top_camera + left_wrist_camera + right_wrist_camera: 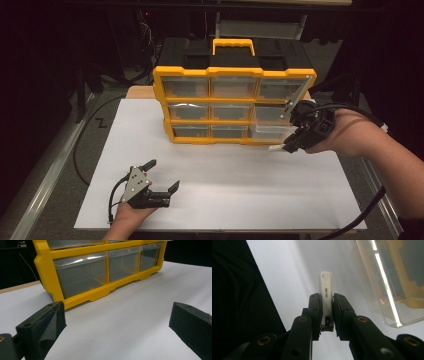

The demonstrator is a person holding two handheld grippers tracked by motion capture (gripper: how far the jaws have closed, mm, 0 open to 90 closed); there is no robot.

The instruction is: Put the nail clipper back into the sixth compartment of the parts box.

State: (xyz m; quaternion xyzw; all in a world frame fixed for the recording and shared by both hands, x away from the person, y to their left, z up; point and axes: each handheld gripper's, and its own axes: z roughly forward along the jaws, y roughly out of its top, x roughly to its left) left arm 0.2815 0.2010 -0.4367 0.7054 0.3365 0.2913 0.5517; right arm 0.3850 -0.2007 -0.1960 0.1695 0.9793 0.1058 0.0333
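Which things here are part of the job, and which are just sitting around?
Part of the job:
- white nail clipper, pinched in the right gripper
- clear drawer, pulled partway out of the yellow organizer

Just sitting around:
- left gripper, open and holding nothing, resting on the white table
- black cables beside the table

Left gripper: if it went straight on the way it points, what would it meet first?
Probably the organizer: past the open left gripper lies bare white sheet, then its yellow base and bottom drawers.
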